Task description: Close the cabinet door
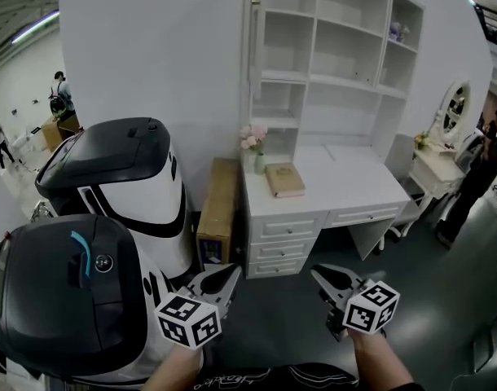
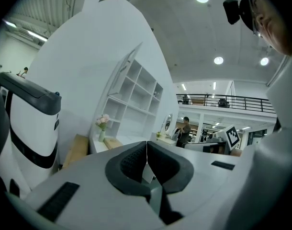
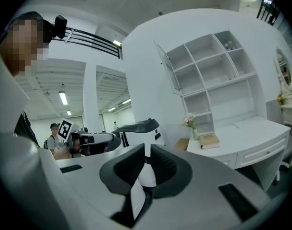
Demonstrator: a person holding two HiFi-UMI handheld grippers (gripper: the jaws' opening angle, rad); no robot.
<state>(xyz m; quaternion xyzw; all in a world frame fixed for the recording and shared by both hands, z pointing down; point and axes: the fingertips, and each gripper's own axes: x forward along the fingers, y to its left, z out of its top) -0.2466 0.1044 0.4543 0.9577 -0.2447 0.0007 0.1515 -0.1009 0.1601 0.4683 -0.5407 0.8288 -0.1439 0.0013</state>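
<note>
Two grippers are low down, well apart from the desk. The left gripper (image 2: 146, 146) has its jaws pressed together with nothing in them. The right gripper (image 3: 148, 146) has its jaws a tiny bit apart, and nothing is between them.

High up on the white shelf unit (image 1: 338, 63), the cabinet door (image 3: 168, 67) stands swung out on the left side of the shelves. It is far from both grippers and above them.

Dark floor (image 1: 289, 324) lies between the grippers and the white desk (image 1: 354, 182). On the left, two big white and black machines (image 1: 126, 177) stand close, one just beside the left gripper. A flat brown box (image 1: 218, 210) leans between the farther machine and the desk. On the right there is a dressing table with an oval mirror (image 1: 455, 112).

On the desk lie a book (image 1: 284, 179) and a vase of pink flowers (image 1: 254, 143). One top shelf holds a small purple thing (image 1: 398, 31), too small to tell what it is.
</note>
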